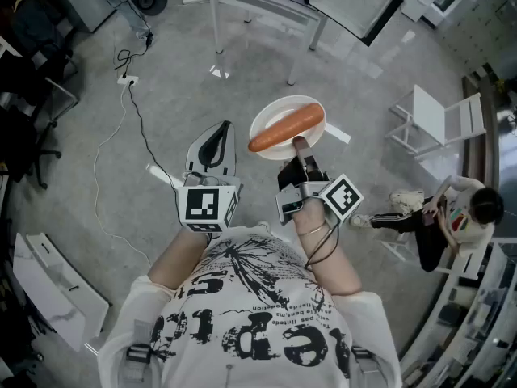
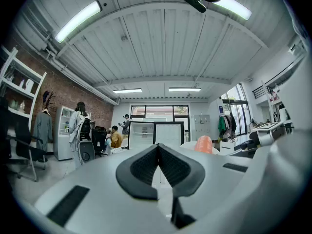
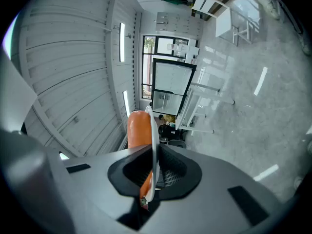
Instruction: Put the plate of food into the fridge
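A black cable (image 1: 139, 124) runs over the grey floor (image 1: 73, 192). A white desk (image 1: 266, 2) stands at the top. A white chair (image 1: 436, 120) stands at the right, near a seated person (image 1: 452, 212).

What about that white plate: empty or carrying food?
Carrying food: one carrot lies across the plate, whose near rim the right gripper clamps.

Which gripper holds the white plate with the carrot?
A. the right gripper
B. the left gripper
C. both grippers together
A: the right gripper is shut on the rim of the plate that carries the carrot; the left gripper is shut on nothing, apart from the plate.
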The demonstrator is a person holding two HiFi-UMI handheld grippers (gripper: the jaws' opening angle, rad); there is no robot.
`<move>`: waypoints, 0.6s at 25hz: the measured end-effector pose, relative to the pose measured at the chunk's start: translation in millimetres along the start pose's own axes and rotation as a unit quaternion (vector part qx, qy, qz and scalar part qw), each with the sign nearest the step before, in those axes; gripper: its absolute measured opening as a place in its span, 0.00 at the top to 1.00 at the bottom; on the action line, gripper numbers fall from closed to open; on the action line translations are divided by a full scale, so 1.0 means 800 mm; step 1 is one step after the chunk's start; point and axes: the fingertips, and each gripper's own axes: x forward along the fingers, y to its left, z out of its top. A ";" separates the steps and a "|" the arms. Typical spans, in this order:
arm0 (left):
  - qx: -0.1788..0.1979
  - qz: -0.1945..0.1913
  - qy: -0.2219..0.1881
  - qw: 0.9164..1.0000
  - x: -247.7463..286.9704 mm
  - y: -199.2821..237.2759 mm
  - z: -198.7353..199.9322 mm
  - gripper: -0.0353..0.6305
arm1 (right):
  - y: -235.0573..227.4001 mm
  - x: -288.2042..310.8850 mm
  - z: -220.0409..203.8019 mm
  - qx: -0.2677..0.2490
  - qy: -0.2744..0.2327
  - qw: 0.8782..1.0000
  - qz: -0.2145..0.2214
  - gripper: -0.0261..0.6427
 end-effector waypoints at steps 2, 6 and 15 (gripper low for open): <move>-0.004 0.001 0.002 1.000 -0.001 0.002 -0.002 0.94 | 0.004 0.001 -0.001 0.000 0.001 1.000 0.006 0.92; -0.019 -0.001 -0.001 1.000 -0.002 0.005 -0.001 0.94 | 0.007 0.001 0.000 0.002 -0.003 1.000 0.010 0.92; -0.019 0.000 -0.005 1.000 0.002 0.008 0.004 0.94 | 0.007 0.005 0.005 0.005 -0.006 1.000 0.005 0.92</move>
